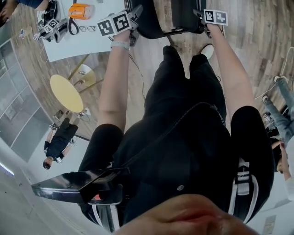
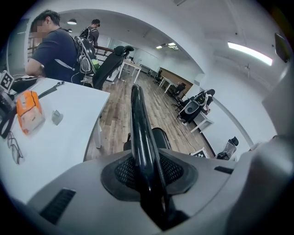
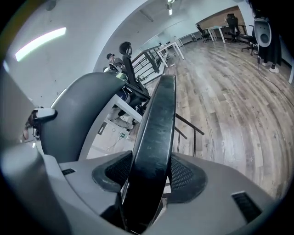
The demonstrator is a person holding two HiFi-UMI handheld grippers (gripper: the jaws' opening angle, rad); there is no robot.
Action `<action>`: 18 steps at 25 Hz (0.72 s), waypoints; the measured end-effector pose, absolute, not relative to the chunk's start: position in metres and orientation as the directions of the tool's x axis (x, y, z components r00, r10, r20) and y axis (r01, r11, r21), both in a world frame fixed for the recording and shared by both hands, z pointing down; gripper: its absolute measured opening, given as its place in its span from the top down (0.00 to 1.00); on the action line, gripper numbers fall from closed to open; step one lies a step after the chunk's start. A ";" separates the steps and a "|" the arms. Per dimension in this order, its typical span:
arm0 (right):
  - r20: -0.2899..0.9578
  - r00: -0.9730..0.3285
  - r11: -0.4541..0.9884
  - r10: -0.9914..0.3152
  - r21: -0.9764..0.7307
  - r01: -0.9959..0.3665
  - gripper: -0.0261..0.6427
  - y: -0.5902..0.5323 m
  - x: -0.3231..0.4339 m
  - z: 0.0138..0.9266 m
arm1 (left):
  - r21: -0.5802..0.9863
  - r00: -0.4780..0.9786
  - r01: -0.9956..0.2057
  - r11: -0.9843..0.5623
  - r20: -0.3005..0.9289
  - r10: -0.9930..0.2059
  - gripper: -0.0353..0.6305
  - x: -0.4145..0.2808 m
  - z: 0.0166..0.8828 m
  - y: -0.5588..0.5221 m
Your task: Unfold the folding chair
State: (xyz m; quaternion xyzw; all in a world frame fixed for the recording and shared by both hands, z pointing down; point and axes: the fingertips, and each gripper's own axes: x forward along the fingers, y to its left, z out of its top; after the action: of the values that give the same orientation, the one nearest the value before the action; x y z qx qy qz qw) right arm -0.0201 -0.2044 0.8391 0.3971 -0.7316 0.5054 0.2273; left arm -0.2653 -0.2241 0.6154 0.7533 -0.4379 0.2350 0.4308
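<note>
Both clamp the folding chair (image 1: 183, 13): left gripper (image 2: 147, 172) on a thin tube (image 2: 138, 119), right gripper (image 3: 149, 183) on a wider panel (image 3: 158, 119), probably the seat. Opening step; next, spread them apart.

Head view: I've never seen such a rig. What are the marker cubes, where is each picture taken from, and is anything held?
No robot: a person in black holds a gripper in each hand; the marker cubes belong to them. The head view looks down from the person's head; each other view rides on one gripper. The left gripper is shut on a thin glossy black tube of the black folding chair; the right gripper is shut on its broad black panel. Nearby, a white table carries an orange box and spectacles.
</note>
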 end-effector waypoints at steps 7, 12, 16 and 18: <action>0.649 -0.680 0.176 -0.339 -0.667 -0.724 0.60 -0.197 0.039 0.867 | 0.435 0.485 -0.873 -0.218 0.736 -0.473 0.81 -0.252 0.630 -0.220; 0.567 -0.750 0.203 -0.339 -0.735 -0.647 0.60 -0.195 0.074 0.891 | 0.449 0.499 -0.865 -0.224 0.728 -0.470 0.81 -0.244 0.643 -0.221; 0.496 -0.796 0.226 -0.347 -0.780 -0.584 0.60 -0.191 0.099 0.908 | 0.474 0.529 -0.847 -0.241 0.707 -0.470 0.81 -0.239 0.653 -0.219; 0.467 -0.814 0.223 -0.346 -0.801 -0.555 0.61 -0.189 0.110 0.917 | 0.490 0.548 -0.835 -0.251 0.693 -0.469 0.81 -0.239 0.659 -0.219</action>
State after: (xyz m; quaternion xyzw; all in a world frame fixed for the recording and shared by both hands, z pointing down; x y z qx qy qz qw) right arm 0.1105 -0.1887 0.9165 0.2900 -0.7763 0.5515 0.0947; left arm -0.2387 -0.2193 0.6585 0.7628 -0.4271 0.2088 0.4383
